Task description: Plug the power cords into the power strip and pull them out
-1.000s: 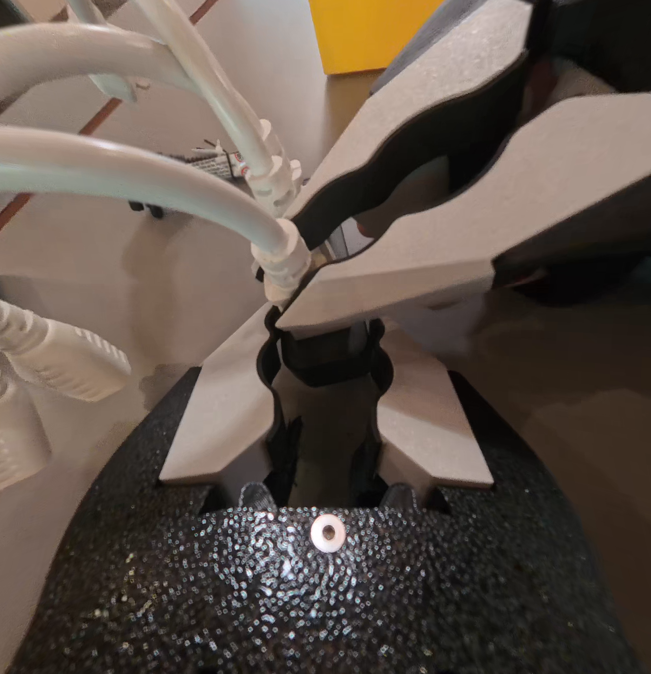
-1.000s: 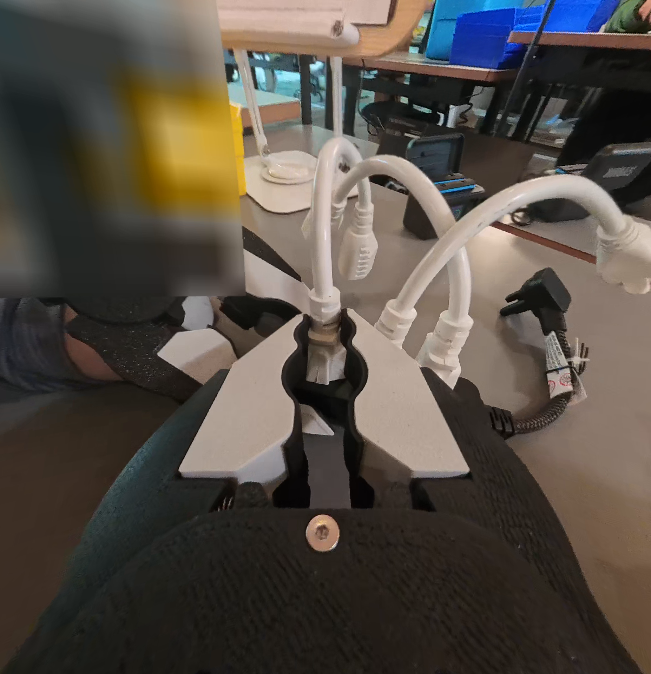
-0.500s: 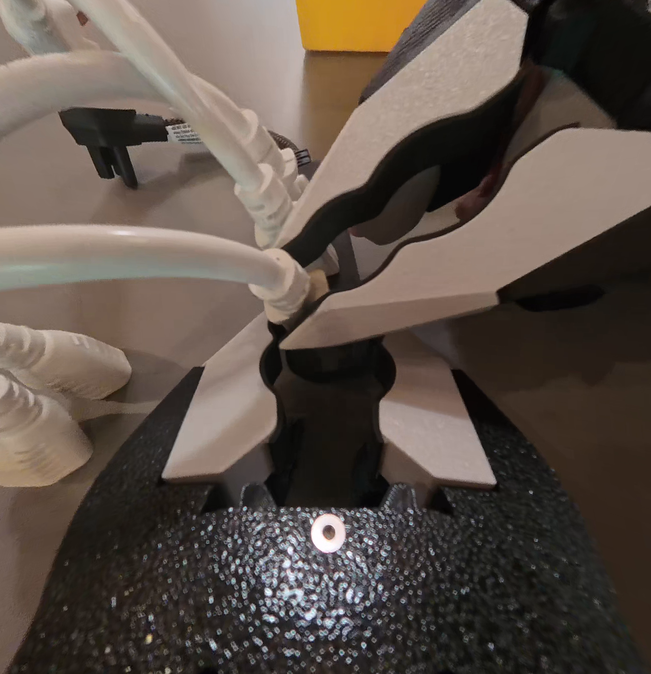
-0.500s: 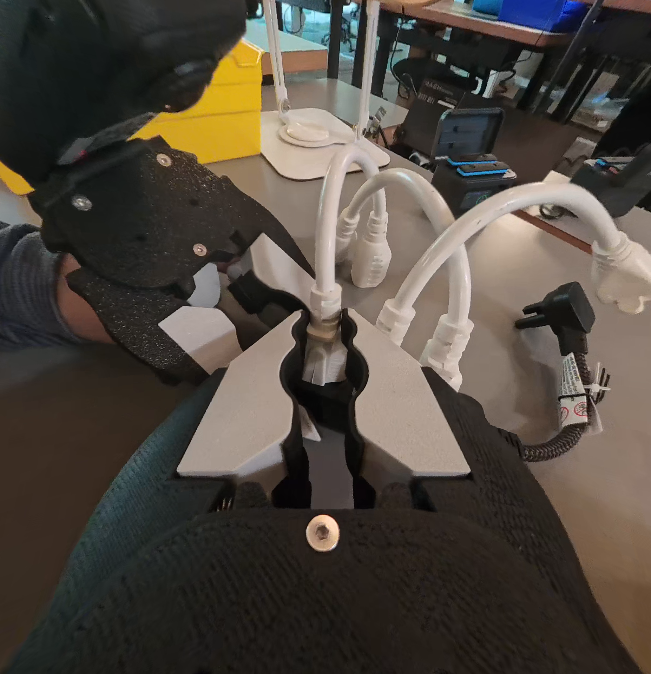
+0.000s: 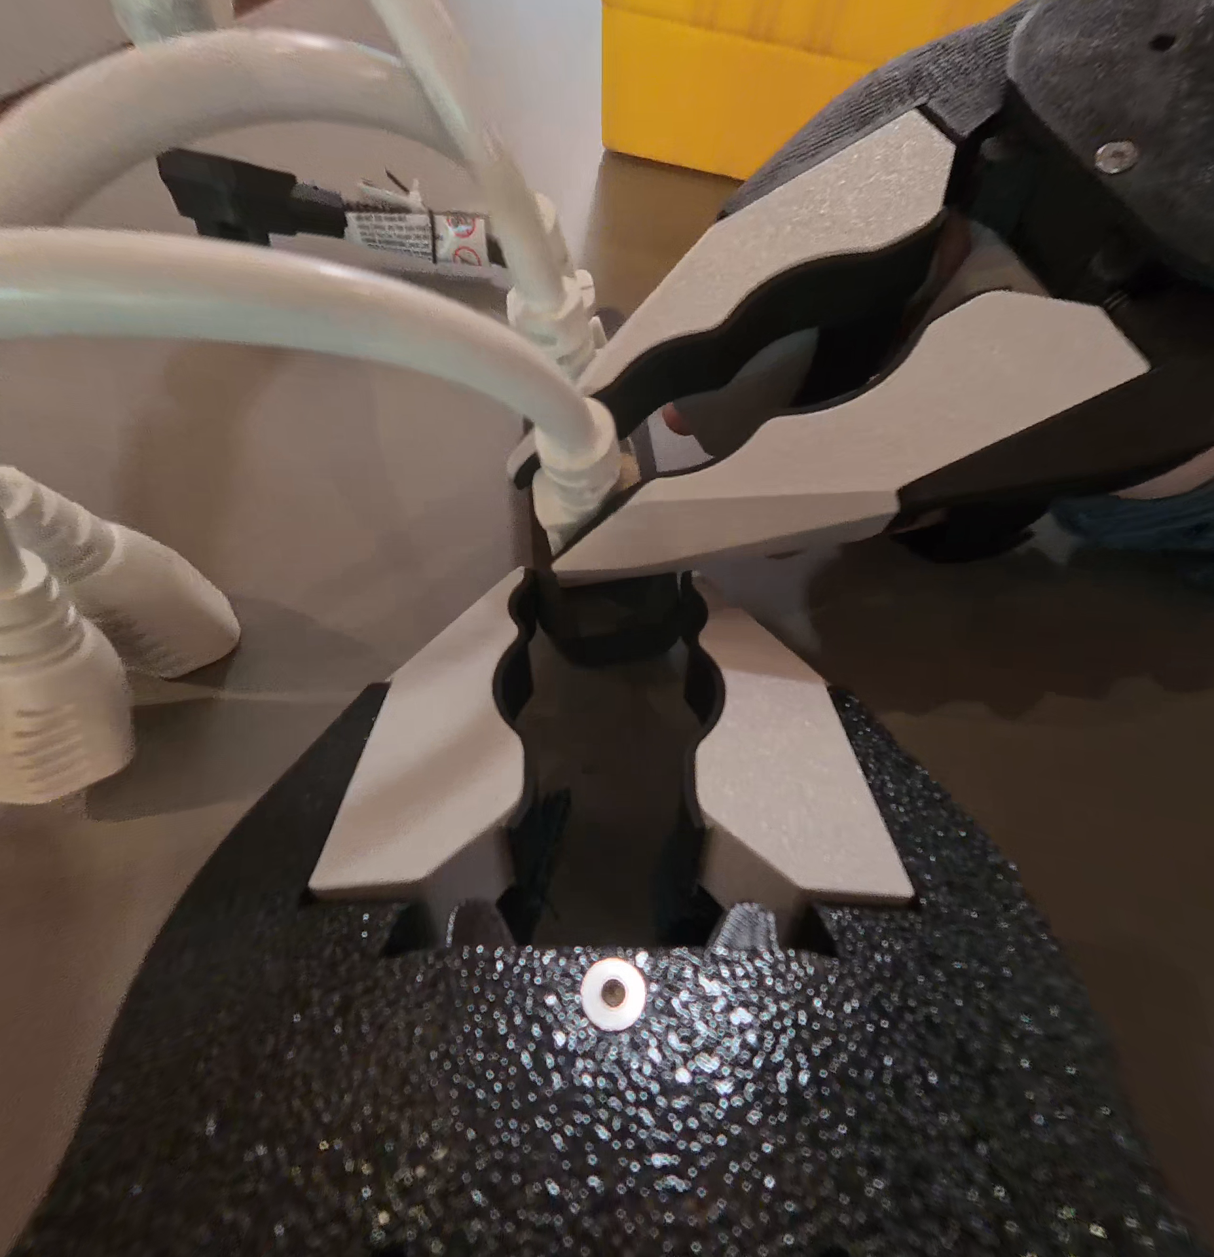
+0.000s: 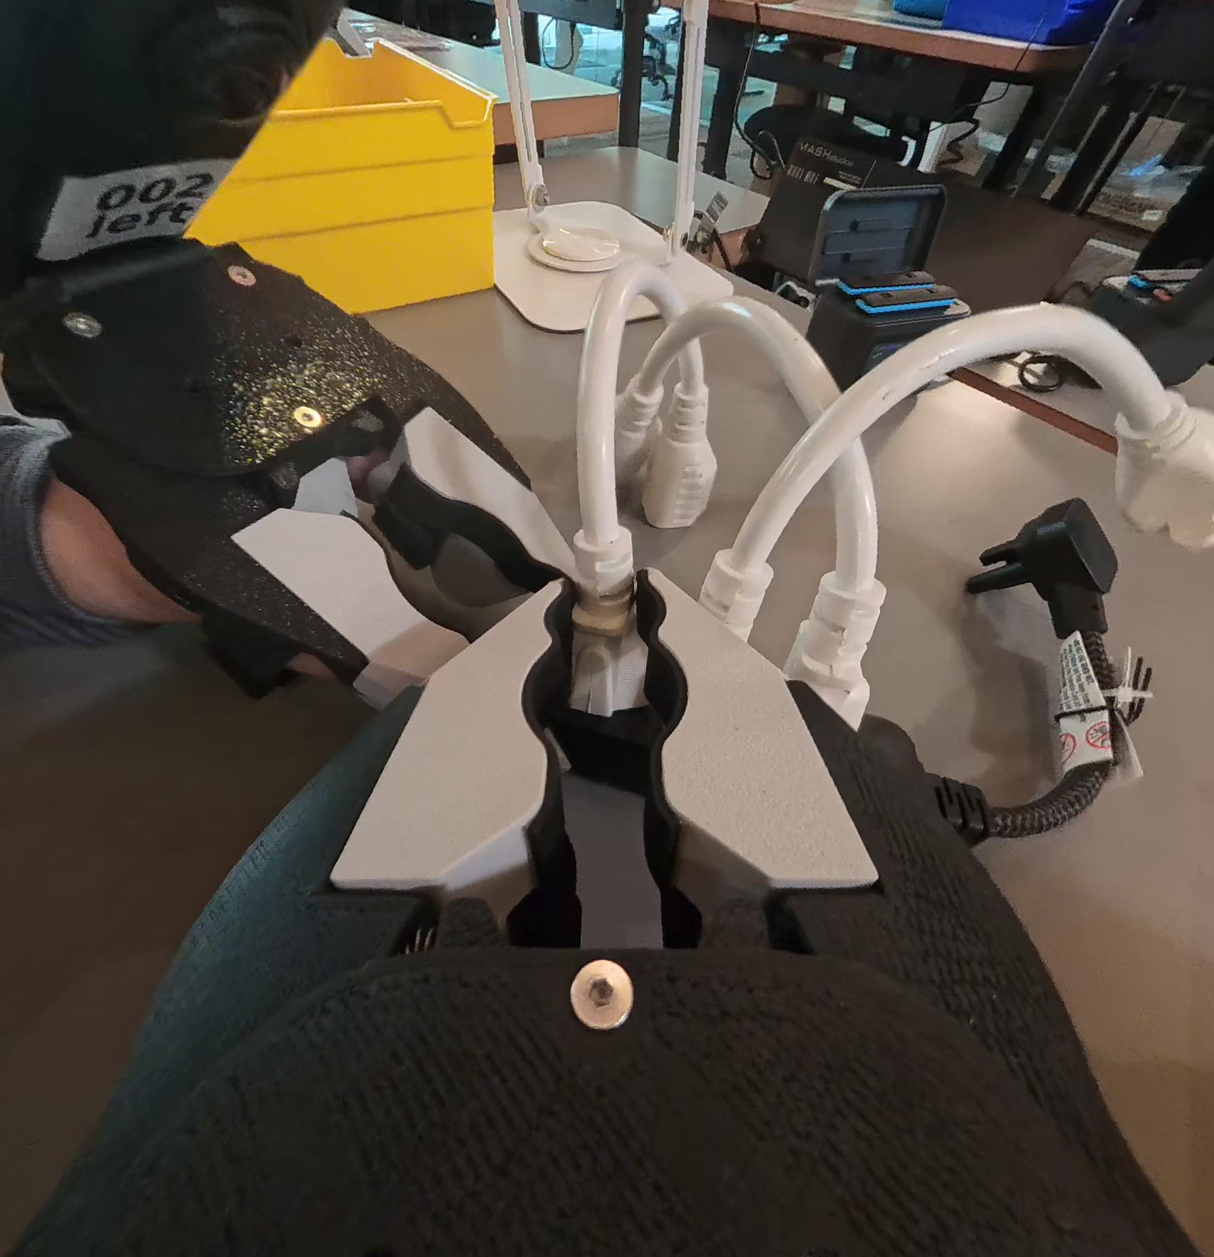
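Plug at frame centre, clamped in right gripper, seated in black strip. Left gripper closed on strip end. Likely extraction: pull straight along prongs, brace strip, avoid neighbouring cords.

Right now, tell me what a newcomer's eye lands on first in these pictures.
Dead centre, the right gripper is shut on a white plug whose white cord arches up behind it. The left gripper comes in from the left, its tips at the same plug. Behind sits a yellow bin.
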### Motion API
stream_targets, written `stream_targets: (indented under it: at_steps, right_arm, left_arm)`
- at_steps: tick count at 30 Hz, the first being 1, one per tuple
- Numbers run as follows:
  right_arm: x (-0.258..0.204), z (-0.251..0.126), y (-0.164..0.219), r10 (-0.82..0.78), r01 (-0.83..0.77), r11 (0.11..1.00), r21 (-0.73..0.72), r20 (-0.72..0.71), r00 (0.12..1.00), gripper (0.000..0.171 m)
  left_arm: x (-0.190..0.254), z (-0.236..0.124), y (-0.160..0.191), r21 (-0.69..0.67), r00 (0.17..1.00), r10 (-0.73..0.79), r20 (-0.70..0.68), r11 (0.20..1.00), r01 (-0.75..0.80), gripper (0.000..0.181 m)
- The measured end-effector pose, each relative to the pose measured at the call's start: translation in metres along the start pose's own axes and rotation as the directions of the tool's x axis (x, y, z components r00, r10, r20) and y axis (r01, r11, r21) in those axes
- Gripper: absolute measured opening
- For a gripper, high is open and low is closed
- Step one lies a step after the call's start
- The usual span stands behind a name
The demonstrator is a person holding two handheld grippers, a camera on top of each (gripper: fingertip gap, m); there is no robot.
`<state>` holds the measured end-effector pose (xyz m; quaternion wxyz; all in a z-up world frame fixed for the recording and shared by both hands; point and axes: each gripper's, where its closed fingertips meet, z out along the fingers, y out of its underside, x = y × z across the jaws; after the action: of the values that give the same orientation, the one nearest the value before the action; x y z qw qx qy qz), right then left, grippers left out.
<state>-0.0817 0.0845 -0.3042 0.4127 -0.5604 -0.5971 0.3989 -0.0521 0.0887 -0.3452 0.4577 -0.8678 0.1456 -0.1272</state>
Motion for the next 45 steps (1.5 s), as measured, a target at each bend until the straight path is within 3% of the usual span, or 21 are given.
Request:
stream_targets:
  at_steps: [1, 7, 11, 14, 19, 23, 32, 42, 45]
  right_arm:
    - [-0.001, -0.002, 0.001, 0.006, -0.006, 1.000, -0.005, 0.006, 1.000, 0.016]
    - [-0.001, -0.013, 0.009, 0.038, -0.038, 0.999, -0.013, -0.024, 0.999, 0.016]
    - [0.002, -0.015, 0.009, 0.085, -0.086, 0.996, -0.001, -0.087, 0.993, 0.014]
    - [0.003, -0.018, 0.008, 0.200, -0.199, 0.980, 0.028, -0.053, 0.978, 0.013]
    - [0.009, -0.019, 0.008, 0.072, -0.071, 0.997, 0.013, -0.202, 0.977, 0.012]
    - [0.005, -0.020, 0.008, 0.118, -0.115, 0.993, 0.026, -0.137, 0.984, 0.012]
    - [0.010, -0.024, 0.007, 0.012, -0.007, 1.000, 0.019, -0.270, 0.963, 0.011]
    - [0.011, -0.024, 0.005, -0.002, 0.010, 1.000, 0.027, -0.288, 0.958, 0.012]
    - [0.008, -0.022, 0.005, 0.060, -0.052, 0.998, 0.044, -0.209, 0.976, 0.012]
  left_arm:
    - [0.001, 0.001, 0.001, -0.011, 1.000, -0.008, -0.007, 1.000, 0.008, 0.041]
    - [0.005, 0.007, 0.004, -0.060, 0.994, 0.098, 0.044, 0.994, -0.095, 0.042]
    - [0.006, 0.009, 0.003, -0.046, 0.996, 0.061, 0.065, 0.997, -0.058, 0.042]
    - [0.008, 0.011, 0.002, -0.043, 0.996, 0.040, 0.082, 0.998, -0.037, 0.042]
    - [0.008, 0.013, 0.001, -0.040, 0.998, 0.008, 0.067, 0.999, -0.005, 0.042]
    - [0.009, 0.012, 0.002, -0.044, 0.996, 0.034, 0.078, 0.999, -0.031, 0.042]
    - [0.013, 0.014, 0.000, -0.039, 0.999, -0.005, 0.035, 0.999, 0.006, 0.042]
    - [0.015, 0.014, 0.000, -0.036, 0.999, -0.038, -0.007, 0.999, 0.037, 0.042]
    - [0.014, 0.014, -0.001, -0.035, 0.999, -0.039, -0.001, 0.999, 0.039, 0.042]
